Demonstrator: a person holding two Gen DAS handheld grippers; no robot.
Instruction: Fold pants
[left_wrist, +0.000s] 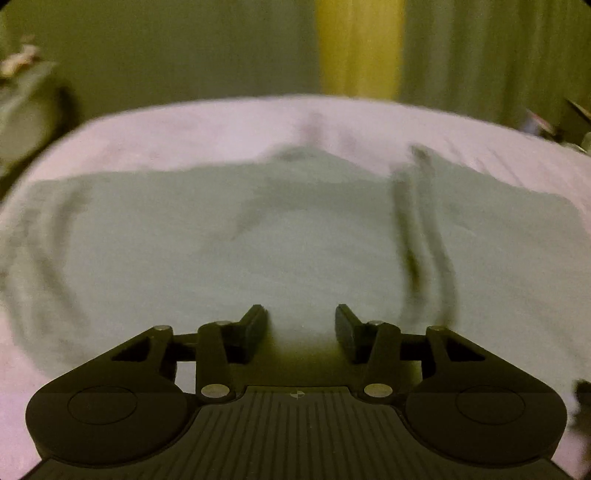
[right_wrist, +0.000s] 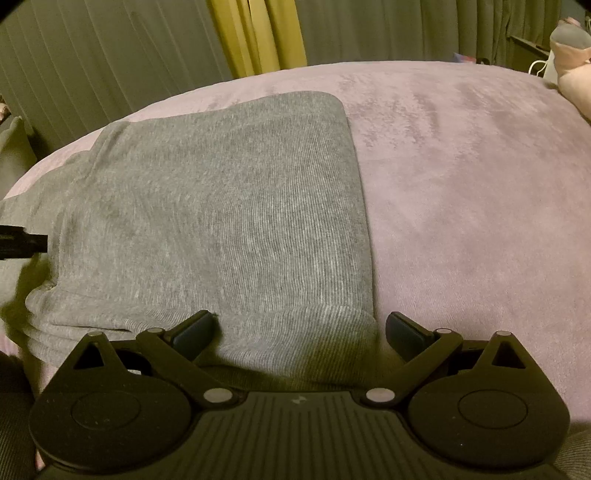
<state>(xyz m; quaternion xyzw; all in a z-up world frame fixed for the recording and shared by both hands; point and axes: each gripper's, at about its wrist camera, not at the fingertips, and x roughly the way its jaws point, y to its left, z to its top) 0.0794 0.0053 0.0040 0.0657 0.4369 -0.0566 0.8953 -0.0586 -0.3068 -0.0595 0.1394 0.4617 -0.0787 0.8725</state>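
Grey knit pants (right_wrist: 221, 206) lie folded in layers on a mauve bed cover (right_wrist: 461, 184). In the blurred left wrist view the pants (left_wrist: 258, 240) spread flat across the bed, with a dark drawstring (left_wrist: 417, 240) on the right. My left gripper (left_wrist: 301, 317) is open and empty, low over the grey cloth. My right gripper (right_wrist: 301, 325) is wide open and empty, its fingers either side of the near right corner of the fold. The left gripper's black tip (right_wrist: 22, 242) shows at the far left edge of the right wrist view.
Grey curtains (right_wrist: 110, 66) with a yellow strip (right_wrist: 258, 33) hang behind the bed. A pink and grey soft toy (right_wrist: 572, 59) sits at the far right. Bare mauve cover lies to the right of the pants.
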